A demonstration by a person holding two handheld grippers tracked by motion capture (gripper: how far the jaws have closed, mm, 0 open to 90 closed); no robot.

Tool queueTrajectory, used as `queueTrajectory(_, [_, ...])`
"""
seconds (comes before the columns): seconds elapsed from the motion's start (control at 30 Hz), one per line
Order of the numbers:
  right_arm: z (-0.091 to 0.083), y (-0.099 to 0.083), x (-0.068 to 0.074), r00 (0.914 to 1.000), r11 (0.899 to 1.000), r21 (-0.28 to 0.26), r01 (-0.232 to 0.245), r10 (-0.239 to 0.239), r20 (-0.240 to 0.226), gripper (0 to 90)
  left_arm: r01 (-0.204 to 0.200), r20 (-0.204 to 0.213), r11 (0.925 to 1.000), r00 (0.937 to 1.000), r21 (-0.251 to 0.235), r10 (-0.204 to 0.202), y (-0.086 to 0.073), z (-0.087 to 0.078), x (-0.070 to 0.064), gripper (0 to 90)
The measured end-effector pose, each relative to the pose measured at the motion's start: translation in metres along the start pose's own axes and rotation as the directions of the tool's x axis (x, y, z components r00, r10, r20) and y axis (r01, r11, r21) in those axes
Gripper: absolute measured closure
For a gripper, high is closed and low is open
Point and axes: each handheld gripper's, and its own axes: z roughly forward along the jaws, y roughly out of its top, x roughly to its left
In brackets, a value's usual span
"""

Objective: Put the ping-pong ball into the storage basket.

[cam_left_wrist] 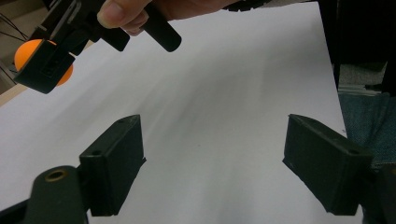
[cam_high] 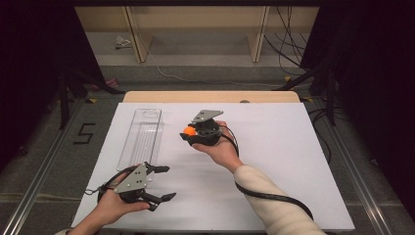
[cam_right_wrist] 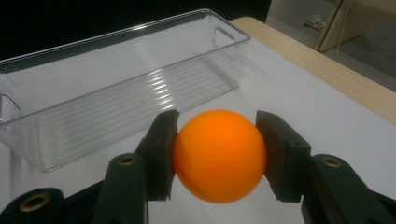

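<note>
Right tongs [cam_right_wrist: 215, 154] clamped on orange ball [cam_right_wrist: 219, 155], one jaw on each side, held above bench [cam_high: 274, 147] around mid-bench, slightly toward the far edge. Ball just beside the clear plastic bin [cam_high: 142, 134], not in it; the bin lies lengthwise on the left half of the bench, nothing in it. Left tongs [cam_high: 166, 182] wide open, gripping nothing, near the near-left corner by the bin's near end.
</note>
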Motion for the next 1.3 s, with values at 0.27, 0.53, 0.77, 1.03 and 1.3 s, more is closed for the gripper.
queueTrajectory(0.27, [0.0,0.005,0.002,1.0,1.0,-0.005,0.006,-0.006,-0.004,51.4,-0.003,-0.001,1.0,1.0,-0.002,0.003,0.0,0.0,0.0,19.6])
queueTrajectory(0.53, [0.001,0.007,0.004,1.0,1.0,-0.001,0.006,-0.006,-0.007,51.5,-0.002,-0.002,1.0,1.0,-0.004,0.002,0.001,0.0,0.0,19.6])
queueTrajectory(0.77, [0.003,0.009,0.006,0.9999,1.0,0.001,0.009,-0.009,-0.011,51.5,-0.003,-0.003,1.0,1.0,-0.004,0.002,0.001,0.0,0.0,19.7])
queueTrajectory(1.03, [0.004,0.013,0.008,0.9998,1.0,-0.002,0.016,-0.016,-0.014,51.5,-0.003,0.001,1.0,1.0,-0.001,0.003,0.001,0.0,0.0,19.7])
queueTrajectory(1.3, [0.005,0.017,0.009,0.9996,1.0,-0.001,0.022,-0.022,-0.019,51.5,-0.006,0.002,1.0,1.0,0.002,0.006,0.001,0.001,-0.001,19.7])
